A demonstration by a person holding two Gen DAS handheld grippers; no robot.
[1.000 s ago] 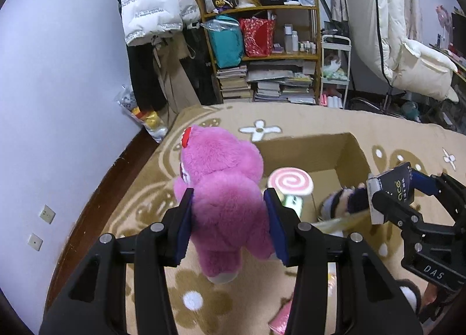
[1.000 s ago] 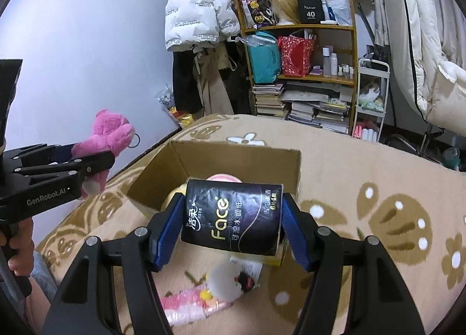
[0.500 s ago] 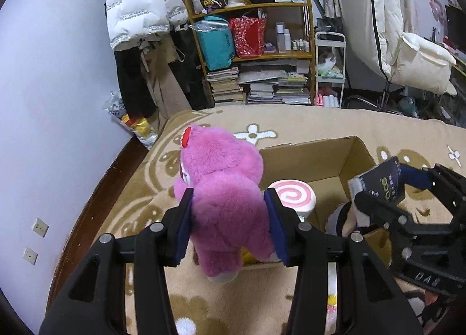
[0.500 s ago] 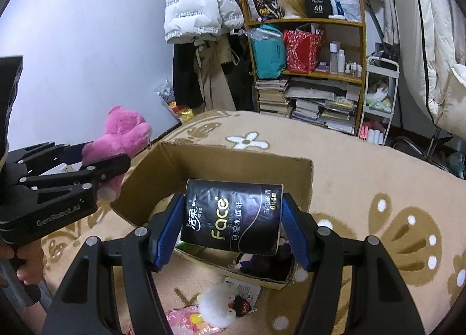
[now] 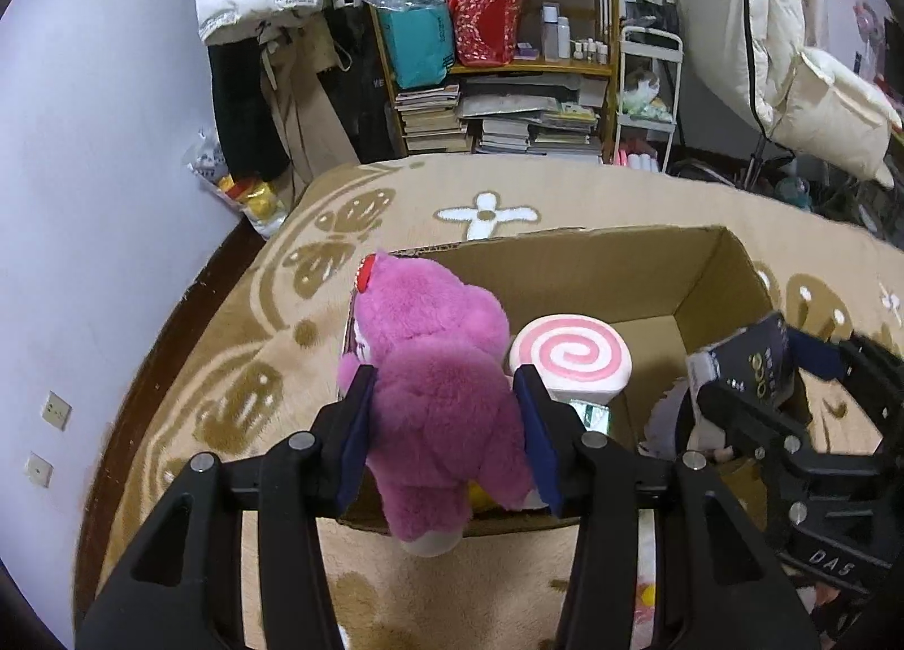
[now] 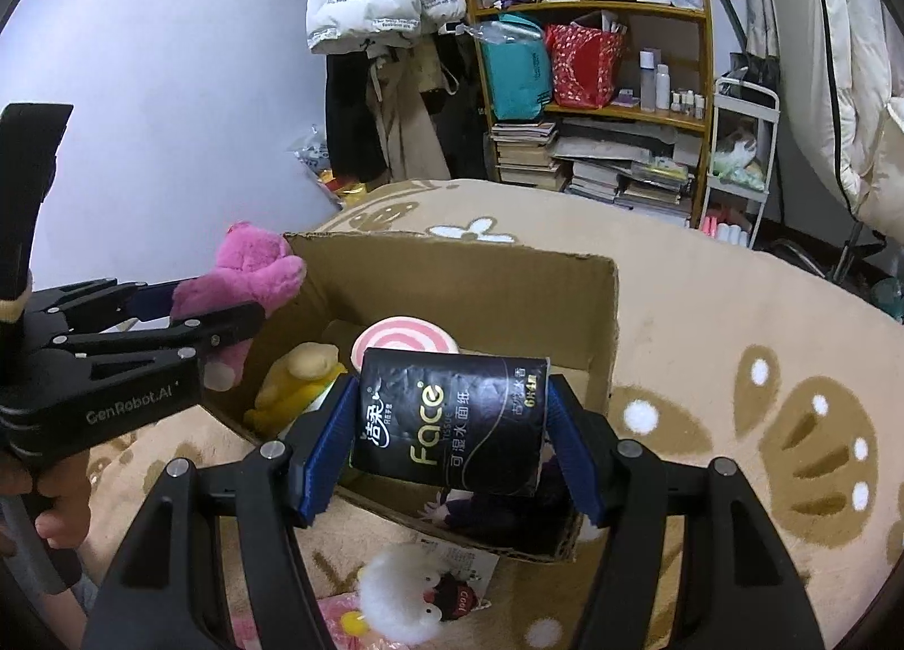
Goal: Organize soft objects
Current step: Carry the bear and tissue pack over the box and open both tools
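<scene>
Bear: pink plush bear (image 5: 440,401) pinched between the fingers of the left gripper (image 5: 446,424), hanging over the near left edge of the cardboard box (image 5: 717,277), its feet below the rim on the outside.
Tissue pack: black tissue pack (image 6: 452,418) clamped across its width by the right gripper (image 6: 452,435), held above the near right part of the box.
Box contents: lollipop cushion (image 5: 570,362) standing near the middle, yellow plush (image 6: 299,379) at the left, a dark plush (image 6: 486,514) under the tissue pack.
Outside the box: white fluffy toy (image 6: 407,593) and a pink packet (image 6: 339,610) on the patterned blanket (image 6: 734,311), just in front of the near wall.
Risk 1: if released here, the bear looks likely to catch the rim and tumble outside onto the blanket, since much of its body sits over the wall.
Risk 2: both grippers crowd the same opening; lowering together could knock them into each other or push the lollipop cushion over.
Risk 3: the tissue pack dropped from this height may land on the dark plush and roll against the thin near wall, bending it outward.
</scene>
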